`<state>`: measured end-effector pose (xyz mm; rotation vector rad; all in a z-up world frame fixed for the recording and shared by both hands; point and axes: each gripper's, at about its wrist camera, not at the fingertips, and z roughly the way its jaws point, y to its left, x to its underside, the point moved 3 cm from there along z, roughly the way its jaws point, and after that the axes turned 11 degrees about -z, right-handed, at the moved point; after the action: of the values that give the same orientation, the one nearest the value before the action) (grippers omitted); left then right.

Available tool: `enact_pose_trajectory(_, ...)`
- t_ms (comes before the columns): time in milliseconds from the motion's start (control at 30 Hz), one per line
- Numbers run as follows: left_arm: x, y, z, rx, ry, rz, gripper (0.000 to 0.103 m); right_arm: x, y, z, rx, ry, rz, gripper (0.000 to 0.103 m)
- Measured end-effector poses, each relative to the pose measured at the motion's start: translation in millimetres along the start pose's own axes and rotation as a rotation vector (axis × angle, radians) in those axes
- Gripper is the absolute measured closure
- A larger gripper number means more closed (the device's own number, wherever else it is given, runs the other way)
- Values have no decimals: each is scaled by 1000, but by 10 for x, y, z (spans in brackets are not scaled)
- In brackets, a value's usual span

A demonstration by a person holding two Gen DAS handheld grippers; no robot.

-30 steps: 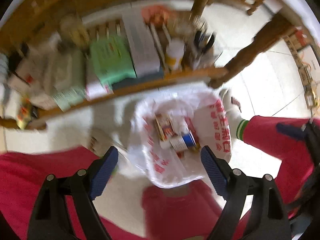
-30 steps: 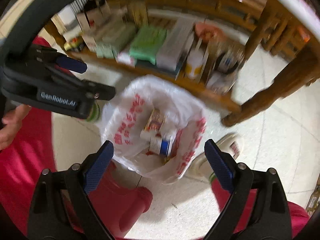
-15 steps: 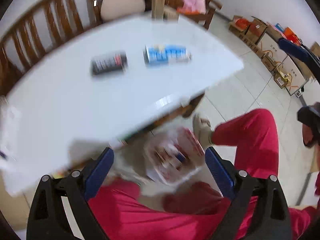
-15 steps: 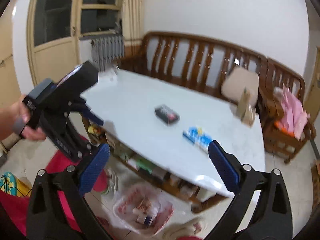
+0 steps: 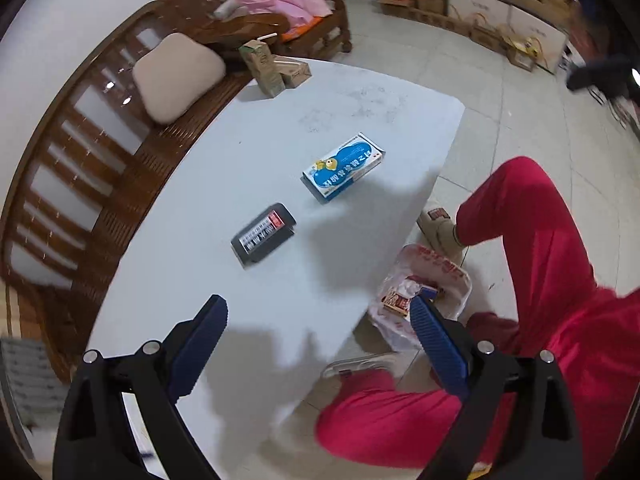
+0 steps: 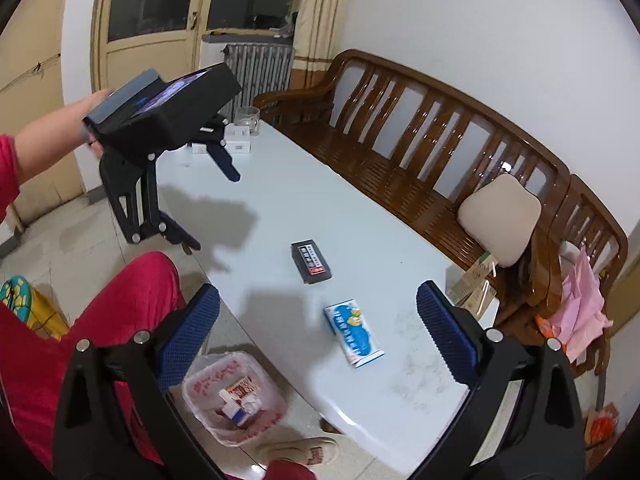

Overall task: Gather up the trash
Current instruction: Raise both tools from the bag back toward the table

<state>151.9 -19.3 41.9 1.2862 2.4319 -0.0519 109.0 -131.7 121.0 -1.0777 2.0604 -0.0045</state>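
Left wrist: white bench (image 5: 240,184) carries blue box (image 5: 343,167) and black box (image 5: 263,233), apart; trash bag (image 5: 448,276) on floor beside it. Left tool (image 5: 318,330) spread, empty.
Right wrist: same bench (image 6: 380,380), right tool (image 6: 318,320) spread, empty; bag (image 6: 208,384) below.

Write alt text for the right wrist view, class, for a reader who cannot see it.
The open right gripper hovers over a white table holding a blue-and-white box and a black box. The open left gripper is held above the table's far end. On the floor beside the table sits a plastic trash bag with discarded packaging inside.
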Motion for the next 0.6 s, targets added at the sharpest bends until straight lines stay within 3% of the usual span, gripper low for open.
enact_pose_trajectory(267, -394, 331, 546, 45, 88, 89, 13, -9, -440, 614, -107, 108, -42, 7)
enact_pose_trajectory(600, -644, 425, 1472, 90, 220, 195, 13, 290, -470, 1611, -259, 294, -108, 7)
